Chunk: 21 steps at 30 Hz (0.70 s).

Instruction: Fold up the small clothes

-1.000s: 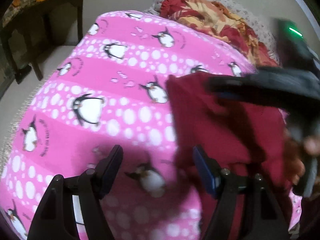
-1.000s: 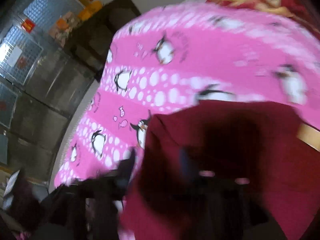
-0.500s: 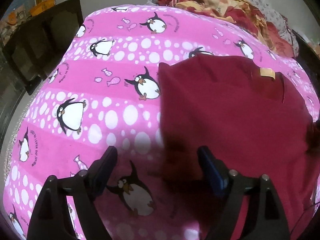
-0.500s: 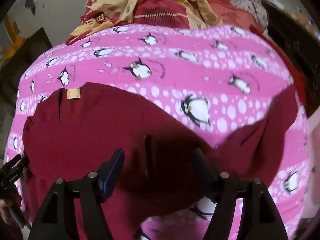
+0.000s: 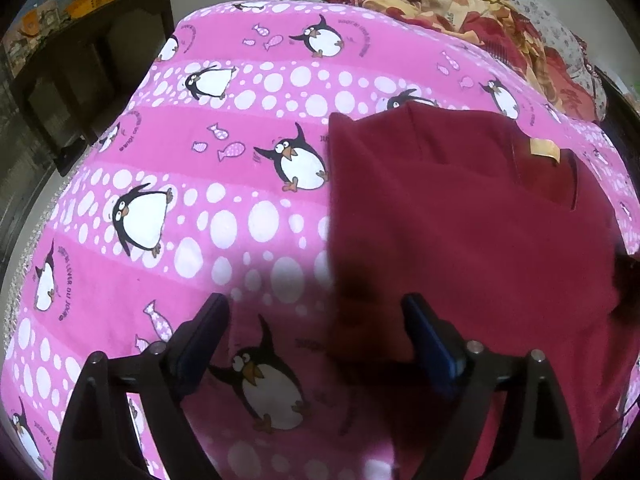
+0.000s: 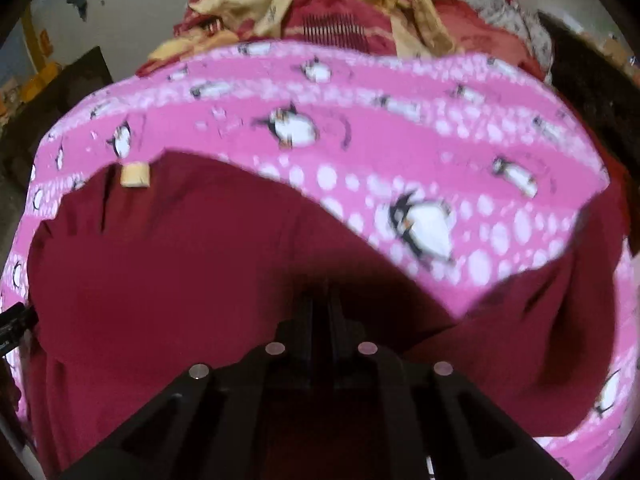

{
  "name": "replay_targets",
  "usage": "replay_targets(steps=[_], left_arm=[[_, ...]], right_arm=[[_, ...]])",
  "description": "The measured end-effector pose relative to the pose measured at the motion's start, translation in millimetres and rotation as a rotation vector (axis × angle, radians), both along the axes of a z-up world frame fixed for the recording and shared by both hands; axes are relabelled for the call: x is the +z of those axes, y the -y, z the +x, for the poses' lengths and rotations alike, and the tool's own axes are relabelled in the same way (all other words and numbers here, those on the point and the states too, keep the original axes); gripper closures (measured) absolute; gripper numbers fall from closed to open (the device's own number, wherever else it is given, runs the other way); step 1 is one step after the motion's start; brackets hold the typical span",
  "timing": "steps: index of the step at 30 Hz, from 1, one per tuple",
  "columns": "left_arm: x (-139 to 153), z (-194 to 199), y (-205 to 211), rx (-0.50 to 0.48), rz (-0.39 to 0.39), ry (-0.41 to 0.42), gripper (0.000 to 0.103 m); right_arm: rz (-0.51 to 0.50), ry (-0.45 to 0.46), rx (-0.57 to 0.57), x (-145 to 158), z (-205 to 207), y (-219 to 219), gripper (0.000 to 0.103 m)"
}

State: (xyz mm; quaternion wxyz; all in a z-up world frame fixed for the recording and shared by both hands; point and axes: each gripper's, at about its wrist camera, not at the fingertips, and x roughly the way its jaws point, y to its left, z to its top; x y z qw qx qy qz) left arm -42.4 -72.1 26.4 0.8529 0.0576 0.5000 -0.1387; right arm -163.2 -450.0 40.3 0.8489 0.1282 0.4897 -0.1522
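On the pink penguin blanket (image 5: 240, 152) a maroon garment (image 5: 460, 220) is spread flat, its tan neck label (image 5: 543, 149) toward the far edge. Beside the garment's near-left corner the left gripper (image 5: 316, 332) is held wide, having just been opening, nothing between its fingers. The right gripper (image 6: 320, 312) has just been closed, seemingly on the garment's lower edge, though blur obscures this. If only one layer is pinched, the fold could be dragged askew.

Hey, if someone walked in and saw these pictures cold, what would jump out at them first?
The bright pink penguin blanket fills both views, with a dark red garment spread on it, a tan label near its collar. Behind lies a heap of red and yellow bedding.
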Motion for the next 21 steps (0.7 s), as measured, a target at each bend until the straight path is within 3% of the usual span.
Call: replay_targets(steps=[4,8,9,21], left_arm=[[8,-5,1,-0.005,0.02,0.028,0.015],[20,-12,0,0.001,0.022,0.062,0.015],[23,-14,1,-0.002,0.023,0.069,0.015],[56,-35,24,-0.053,-0.012,0.127,0.015]], right_arm=[[0.063,0.065,-0.01,23,-20,2,0.091],[0.078,0.076,0.023,33,-36,-13,0.055],[0.068,0.073,0.042,34,-39,-21,0.052],[0.048,0.053,0.097,28,-37,-56,0.052]])
